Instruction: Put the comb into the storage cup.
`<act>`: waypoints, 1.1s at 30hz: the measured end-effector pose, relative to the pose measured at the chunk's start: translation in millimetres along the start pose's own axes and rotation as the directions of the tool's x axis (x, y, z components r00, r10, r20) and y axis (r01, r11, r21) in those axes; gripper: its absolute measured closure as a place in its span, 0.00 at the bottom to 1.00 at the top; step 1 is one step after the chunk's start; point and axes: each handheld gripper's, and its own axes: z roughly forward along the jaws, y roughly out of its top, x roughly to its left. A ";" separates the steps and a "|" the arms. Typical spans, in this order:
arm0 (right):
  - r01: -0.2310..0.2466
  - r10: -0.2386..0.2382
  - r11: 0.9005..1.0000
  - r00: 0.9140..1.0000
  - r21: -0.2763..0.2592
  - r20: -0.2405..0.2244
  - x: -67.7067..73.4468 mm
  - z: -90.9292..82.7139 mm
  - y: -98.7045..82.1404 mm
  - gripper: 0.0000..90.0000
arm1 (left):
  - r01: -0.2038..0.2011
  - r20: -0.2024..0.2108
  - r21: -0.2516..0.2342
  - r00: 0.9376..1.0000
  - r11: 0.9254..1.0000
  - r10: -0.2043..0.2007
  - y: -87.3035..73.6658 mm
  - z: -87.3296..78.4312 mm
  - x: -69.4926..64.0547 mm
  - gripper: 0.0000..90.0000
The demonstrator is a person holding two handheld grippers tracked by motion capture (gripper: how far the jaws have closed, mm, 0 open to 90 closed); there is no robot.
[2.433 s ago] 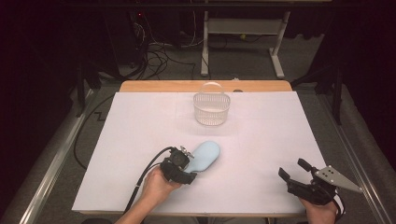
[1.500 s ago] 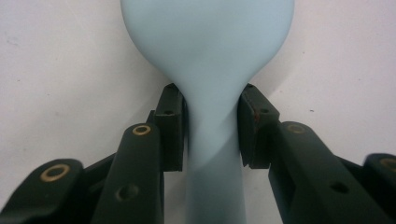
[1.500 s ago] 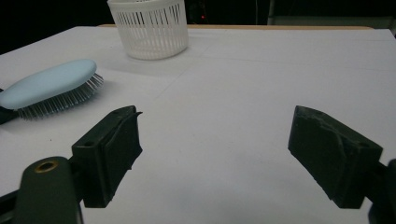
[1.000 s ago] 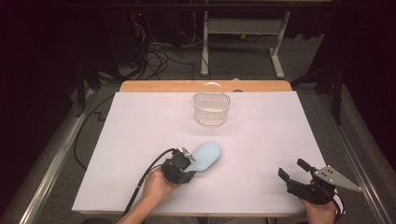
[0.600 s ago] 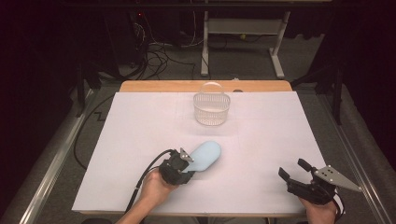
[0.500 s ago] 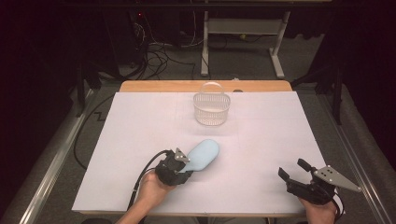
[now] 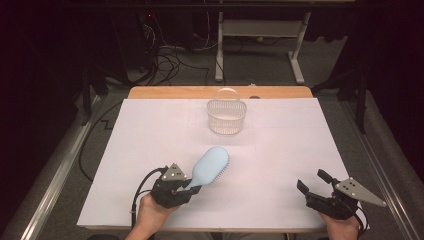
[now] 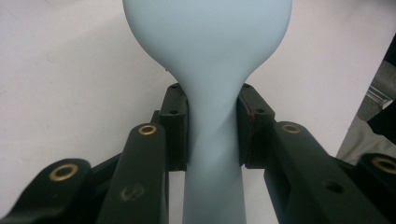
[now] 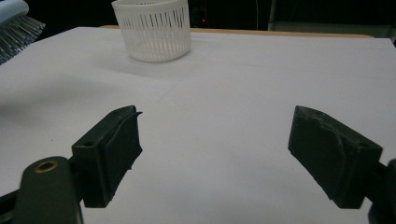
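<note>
Pinching the pale blue hairbrush [image 7: 211, 167] handle, left gripper [image 7: 187, 190] fingers; brush head cropped in its view.

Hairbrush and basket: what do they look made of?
Hairbrush: likely plastic, matte pale blue, with a smooth moulded handle between the left gripper's fingers. Basket: probably white plastic, thin slatted walls, slightly translucent.
</note>
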 end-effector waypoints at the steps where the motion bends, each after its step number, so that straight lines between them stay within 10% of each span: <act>1: 0.003 -0.003 1.000 1.000 0.003 -0.001 0.5 0.2 0.1 0.19 | -0.001 -0.003 -0.002 1.000 1.000 0.001 -1.5 -0.3 0.2 0.75; 33: 0.021 -0.036 0.990 0.993 -0.139 -0.111 20.9 -9.1 12.4 0.18 | 0.012 0.020 -0.114 1.000 0.993 -0.010 -8.5 -11.6 2.8 0.75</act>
